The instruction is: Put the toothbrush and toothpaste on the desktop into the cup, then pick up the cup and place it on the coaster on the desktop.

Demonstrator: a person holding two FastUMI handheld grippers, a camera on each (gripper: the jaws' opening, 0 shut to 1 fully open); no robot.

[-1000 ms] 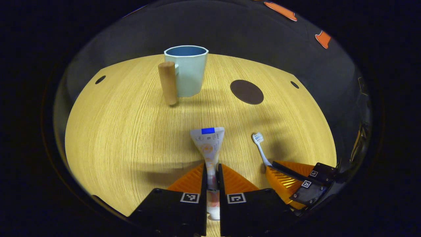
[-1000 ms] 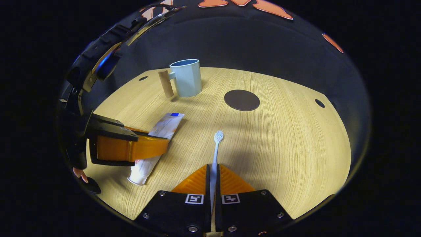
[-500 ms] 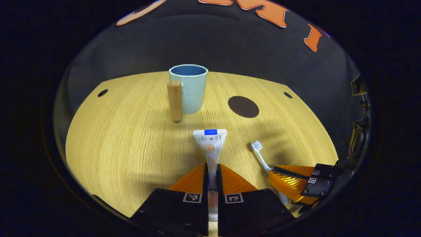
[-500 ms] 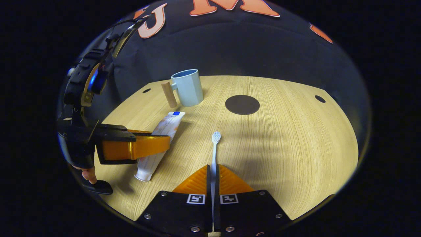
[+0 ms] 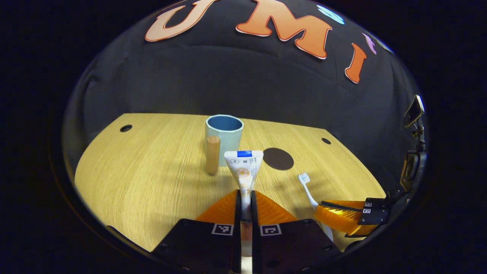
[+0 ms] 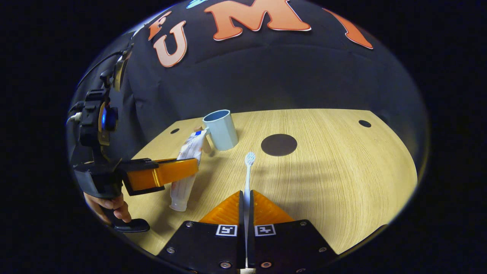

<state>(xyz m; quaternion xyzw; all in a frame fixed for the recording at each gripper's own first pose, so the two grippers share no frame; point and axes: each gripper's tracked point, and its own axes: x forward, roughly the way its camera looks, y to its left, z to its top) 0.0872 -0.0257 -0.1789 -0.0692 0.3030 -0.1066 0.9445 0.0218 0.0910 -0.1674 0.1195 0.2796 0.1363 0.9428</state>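
Lifting since a second ago, both tools now hang above the table (image 5: pixel 125 182), so the drop-in step can begin. At lower centre of the left gripper view, the left hand-held gripper (image 5: pixel 245 201) pinches the toothpaste (image 5: pixel 243 167), tilted up toward the cup (image 5: pixel 225 137). At lower centre of the right gripper view, the right hand-held gripper (image 6: pixel 245 201) pinches the toothbrush (image 6: pixel 249 171), bristles forward. Farther off, right of the cup, lies the bare coaster (image 6: pixel 279 144).

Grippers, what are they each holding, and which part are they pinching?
The left gripper pinches the toothpaste tube around its middle, cap end toward the camera. The right gripper pinches the toothbrush by its handle, bristles pointing forward.
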